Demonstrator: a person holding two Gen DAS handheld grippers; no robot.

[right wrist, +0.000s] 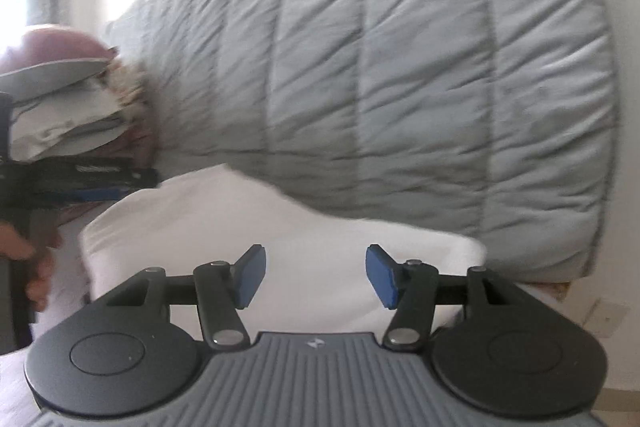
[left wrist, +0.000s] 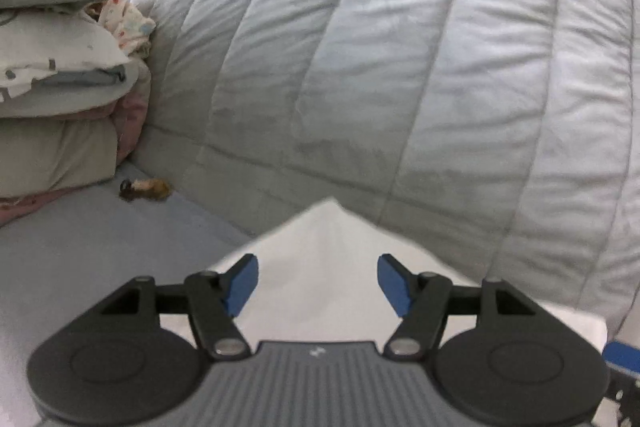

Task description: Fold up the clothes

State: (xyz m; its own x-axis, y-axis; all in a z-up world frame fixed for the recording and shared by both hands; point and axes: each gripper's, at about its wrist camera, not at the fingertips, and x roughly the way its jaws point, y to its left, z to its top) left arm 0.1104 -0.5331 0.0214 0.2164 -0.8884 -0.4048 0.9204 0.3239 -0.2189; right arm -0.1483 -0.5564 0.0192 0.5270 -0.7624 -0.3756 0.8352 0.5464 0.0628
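Your left gripper [left wrist: 318, 281] and right gripper [right wrist: 316, 277] both have their jaws apart above the white garment [right wrist: 280, 227], probably touching nothing, near the grey quilt [left wrist: 400, 67]

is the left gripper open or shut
Open. The left gripper shows its blue pads set wide apart above the white garment, gripping nothing.

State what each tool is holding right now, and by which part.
Nothing is held. The left tool and the right tool both stand open over the white garment, with no cloth between the fingers.
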